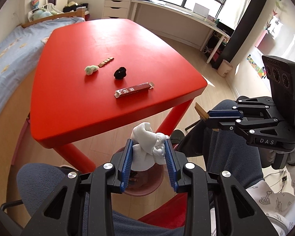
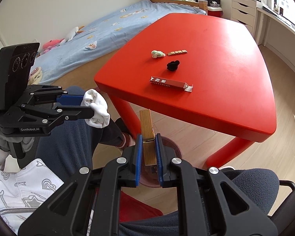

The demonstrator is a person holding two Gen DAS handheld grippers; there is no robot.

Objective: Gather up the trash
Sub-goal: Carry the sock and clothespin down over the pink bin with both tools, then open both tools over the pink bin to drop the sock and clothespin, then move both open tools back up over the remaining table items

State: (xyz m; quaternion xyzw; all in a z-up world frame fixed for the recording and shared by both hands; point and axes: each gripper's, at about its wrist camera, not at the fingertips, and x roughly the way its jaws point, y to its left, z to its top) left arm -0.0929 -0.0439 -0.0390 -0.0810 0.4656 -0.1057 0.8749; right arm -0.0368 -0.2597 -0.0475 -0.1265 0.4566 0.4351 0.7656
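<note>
My left gripper (image 1: 148,147) is shut on a crumpled white tissue (image 1: 147,147) and holds it off the table's near edge, above a dark pink bin (image 1: 145,184) on the floor. It also shows in the right wrist view (image 2: 88,106) with the tissue (image 2: 97,108). My right gripper (image 2: 148,139) is shut on a flat gold wrapper (image 2: 147,137), upright, over the bin (image 2: 173,149). In the left wrist view the right gripper (image 1: 208,116) shows the wrapper's end (image 1: 200,112). On the red table (image 1: 88,102) lie a dark red stick wrapper (image 1: 133,90), a black wad (image 1: 120,72), a green-white wad (image 1: 91,69) and a gold strip (image 1: 106,62).
The table's red legs (image 1: 78,157) stand close beside the bin. My knees in dark trousers (image 1: 222,157) flank it. A bed (image 2: 88,29) lies beyond the table; a white drawer unit (image 1: 116,4) and a desk (image 1: 177,17) stand by the window.
</note>
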